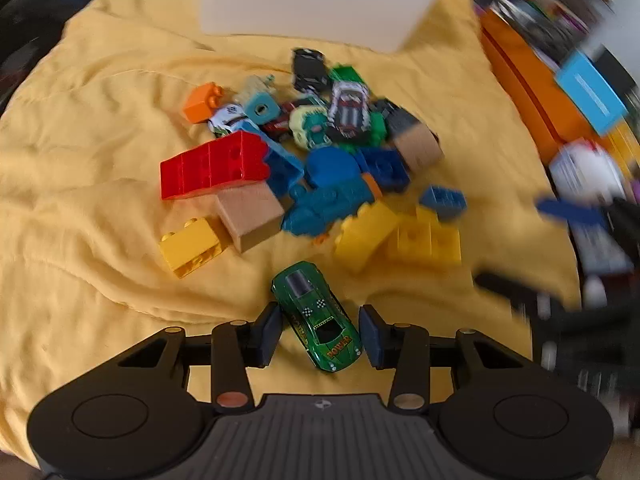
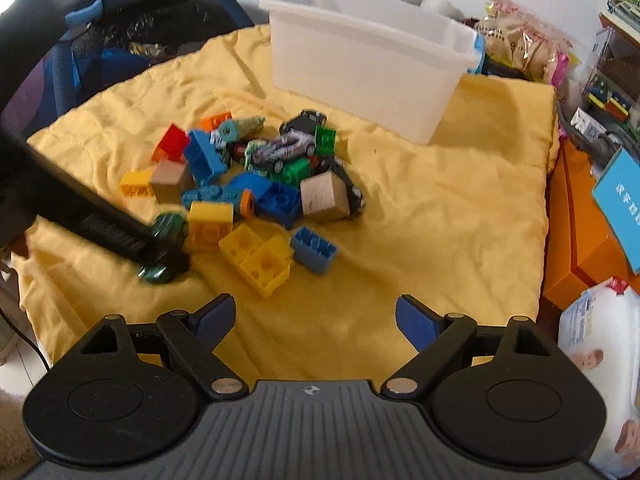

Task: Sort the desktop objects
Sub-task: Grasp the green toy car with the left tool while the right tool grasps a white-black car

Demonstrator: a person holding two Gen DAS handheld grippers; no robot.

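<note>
We have the left tongs (image 1: pixel 320 330) down over the green toy car (image 1: pixel 316 316), which lies on the yellow cloth (image 1: pixel 100 200) at the near edge of the toy pile, nose toward us and skewed across the gap. The pads stand half open on either side of it; the left pad looks to be touching the car's flank and the right one is just clear, so we do not yet hold it.

We judge the car small, light and rigid, with a glossy painted shell that may slip and wheels that let it roll. Its long flanks, mid-body, look the best place to pinch, squared up first.

Our right tongs (image 2: pixel 316 322) hang fully open and empty over bare cloth, nearer than the pile. The white bin (image 2: pixel 368 64) stands at the far side.
</note>
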